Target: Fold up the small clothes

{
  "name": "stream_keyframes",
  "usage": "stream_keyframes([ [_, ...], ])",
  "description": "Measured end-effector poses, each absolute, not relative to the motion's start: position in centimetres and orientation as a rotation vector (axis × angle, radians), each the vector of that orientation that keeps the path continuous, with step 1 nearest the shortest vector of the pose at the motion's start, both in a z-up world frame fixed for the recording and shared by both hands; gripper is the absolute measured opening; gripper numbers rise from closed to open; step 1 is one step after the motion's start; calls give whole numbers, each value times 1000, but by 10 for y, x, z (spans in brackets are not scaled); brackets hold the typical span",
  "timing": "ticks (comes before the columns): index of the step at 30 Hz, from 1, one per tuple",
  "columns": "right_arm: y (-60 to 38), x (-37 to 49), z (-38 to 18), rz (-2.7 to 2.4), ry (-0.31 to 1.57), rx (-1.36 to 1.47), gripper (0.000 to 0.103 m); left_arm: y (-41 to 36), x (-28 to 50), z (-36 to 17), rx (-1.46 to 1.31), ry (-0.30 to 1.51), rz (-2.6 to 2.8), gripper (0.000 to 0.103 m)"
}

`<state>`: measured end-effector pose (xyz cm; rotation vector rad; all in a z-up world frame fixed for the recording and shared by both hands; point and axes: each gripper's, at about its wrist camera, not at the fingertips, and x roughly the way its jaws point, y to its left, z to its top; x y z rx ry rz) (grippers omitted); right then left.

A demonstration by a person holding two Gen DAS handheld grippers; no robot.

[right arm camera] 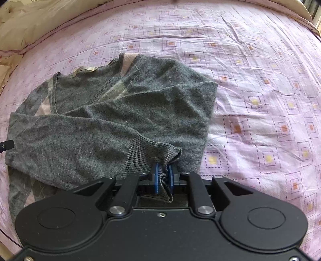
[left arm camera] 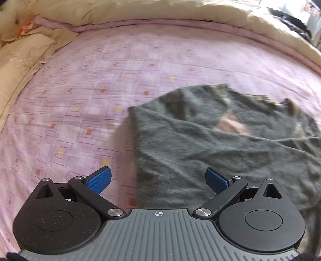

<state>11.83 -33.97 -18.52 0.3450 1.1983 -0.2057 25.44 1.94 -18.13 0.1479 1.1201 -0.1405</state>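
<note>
The grey knitted sweater (left arm camera: 210, 144) lies crumpled on the pink patterned bedsheet (left arm camera: 80, 90), ahead and right of the left gripper (left arm camera: 158, 178), whose jaws stand wide, holding nothing. The right gripper (right arm camera: 163, 178) pinches the sweater's ribbed cuff (right arm camera: 160, 158), its jaws nearly closed. The left view is blurred, and its right edge crops the sweater.

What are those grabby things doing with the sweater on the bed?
A person is folding a gray sweater on a pink patterned bedsheet, using a gripper in each hand. The right gripper is shut on the ribbed cuff of a sleeve, which lies across the sweater's body. The left gripper is open and holds nothing, hanging over the sweater's edge. A cream quilt is bunched along the far side of the bed.
</note>
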Motion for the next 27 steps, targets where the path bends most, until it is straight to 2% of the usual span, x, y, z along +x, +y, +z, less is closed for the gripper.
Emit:
stream_keyframes([
  [2, -343, 115, -186, -233, 1195, 355, 30, 29, 262, -197, 200, 1171, -59, 102],
  [4, -345, 113, -185, -246, 1186, 362, 32, 49, 266, -209, 138, 1204, -46, 103],
  [6, -344, 111, -181, -257, 1169, 345, 46, 64, 267, -211, 67, 1227, -57, 103],
  [7, -344, 110, -176, -263, 1150, 329, 57, 68, 266, -208, 80, 1225, -45, 103],
  [8, -343, 110, -172, -271, 1130, 316, 61, 70, 264, -205, 104, 1216, -33, 103],
  [13, -331, 114, -150, -273, 1021, 246, 65, 75, 255, -176, 75, 1122, -16, 101],
  [17, -311, 135, -154, -177, 1026, 199, 69, 59, 264, -167, 72, 1070, -70, 101],
  [23, -293, 157, -183, -111, 1108, 165, 69, 41, 304, -187, 127, 1049, -20, 101],
  [27, -309, 152, -205, -204, 1166, 207, 72, 63, 332, -215, 131, 1153, 87, 103],
])
